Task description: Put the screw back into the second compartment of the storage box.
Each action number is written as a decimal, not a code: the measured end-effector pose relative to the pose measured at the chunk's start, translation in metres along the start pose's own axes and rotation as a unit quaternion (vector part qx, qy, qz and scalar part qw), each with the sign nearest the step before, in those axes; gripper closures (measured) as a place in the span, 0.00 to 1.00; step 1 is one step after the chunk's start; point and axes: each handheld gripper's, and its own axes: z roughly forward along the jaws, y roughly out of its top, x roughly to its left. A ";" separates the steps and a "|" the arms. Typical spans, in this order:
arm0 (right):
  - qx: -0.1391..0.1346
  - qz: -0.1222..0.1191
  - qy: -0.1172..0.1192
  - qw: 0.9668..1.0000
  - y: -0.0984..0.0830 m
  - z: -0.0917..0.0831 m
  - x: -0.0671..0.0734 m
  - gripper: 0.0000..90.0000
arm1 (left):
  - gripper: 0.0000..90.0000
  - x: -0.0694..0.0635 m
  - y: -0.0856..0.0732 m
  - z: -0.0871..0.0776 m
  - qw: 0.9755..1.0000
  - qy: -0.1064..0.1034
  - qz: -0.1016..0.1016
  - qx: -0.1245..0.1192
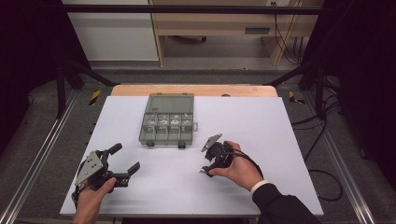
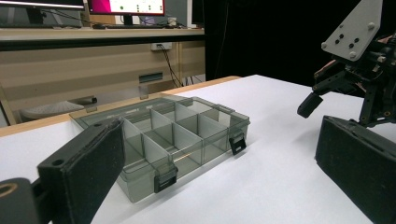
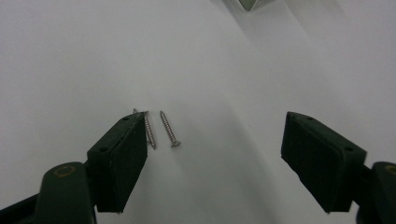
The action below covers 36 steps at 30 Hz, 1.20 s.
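- Nearest my right gripper's camera are its own two black pads [image 3: 116, 161], standing apart over the white table [image 3: 60, 70] with nothing pressed between them.
- Just past the left pad lie the screws [image 3: 161, 129]: two slim silver ones flat on the table, side by side and nearly parallel. One sits clear in the gap; the other runs touching or just beside the pad's edge, and a third tip may peek out behind it, though I cannot tell for sure.
- I judge these screws light, stiff and slippery. Lying flat on a smooth surface, they will likely roll or skid if I nudge them sideways.
- I would take one screw across its shank near the middle, pads down on the table on either side of it, so neither head nor point levers it out.
- In the high view my right gripper [image 1: 211, 161] tips steeply down at the table in front of the compartment box [image 1: 166, 122], my hand [image 1: 240, 169] wrapped behind it.
- My left gripper [image 1: 125, 162] rests low near the table's left front, jaws wide apart and empty, aimed level towards the box, whose lid is laid back open.
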 end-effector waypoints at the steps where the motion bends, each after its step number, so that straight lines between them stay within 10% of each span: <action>1: 0.001 0.003 0.003 1.000 0.000 0.001 0.000 0.28 | 0.02 0.000 0.000 0.000 1.000 0.000 0.000 0.000; 20: 0.021 -0.014 0.041 0.999 0.003 0.011 0.005 0.71 | 0.02 0.000 0.000 0.000 1.000 0.000 0.002 0.003; 36: 0.029 -0.008 0.055 0.998 0.004 0.018 0.007 0.86 | 0.02 0.000 0.000 0.000 1.000 0.001 0.004 0.005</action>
